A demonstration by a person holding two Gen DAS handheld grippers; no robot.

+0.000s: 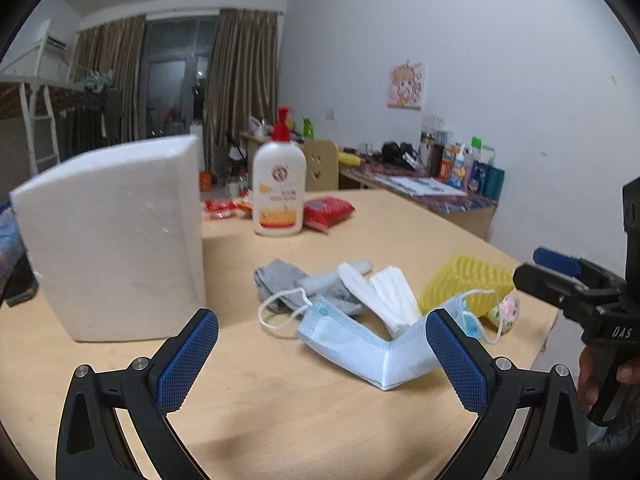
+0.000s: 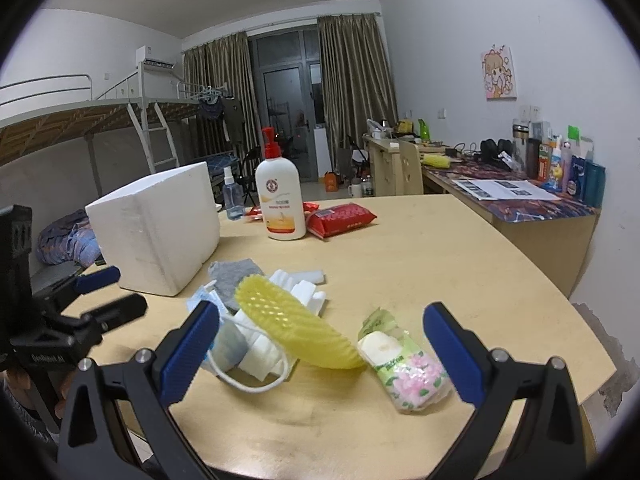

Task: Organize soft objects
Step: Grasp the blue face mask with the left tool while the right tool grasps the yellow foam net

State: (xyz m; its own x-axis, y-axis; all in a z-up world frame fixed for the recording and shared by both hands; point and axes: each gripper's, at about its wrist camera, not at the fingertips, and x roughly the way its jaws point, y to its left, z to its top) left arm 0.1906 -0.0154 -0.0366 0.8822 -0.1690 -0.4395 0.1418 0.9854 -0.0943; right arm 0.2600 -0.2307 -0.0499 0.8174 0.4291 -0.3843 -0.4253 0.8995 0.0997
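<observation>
On the left side of the wooden table [image 1: 280,420] stands a white foam box [image 1: 116,236], upright and close to the table's near edge. Beside it, the left gripper [image 1: 322,356] hovers just above the tabletop with its blue-padded fingers spread wide and nothing between them. Ahead of that gripper lies the pile of soft things: a folded blue face mask [image 1: 360,346] with its white ear loop curling toward the box, a grey sock [image 1: 288,280] behind it, and white foam strips [image 1: 390,294] resting partly over the sock. Farther back, a white lotion bottle [image 1: 279,192] with a red pump stands upright, and a red packet [image 1: 326,212] lies just beside it. Right of the white strips sits a yellow foam net sleeve [image 2: 298,326], leaning over the pile, and a small tissue pack [image 2: 408,372] printed with pink flowers lies just right of it, apart from the heap. Around that pack and the sleeve's end, the right gripper [image 2: 320,354] is also spread wide, holding nothing. Against the right wall, well apart from the table, runs a cluttered desk [image 2: 540,216].
</observation>
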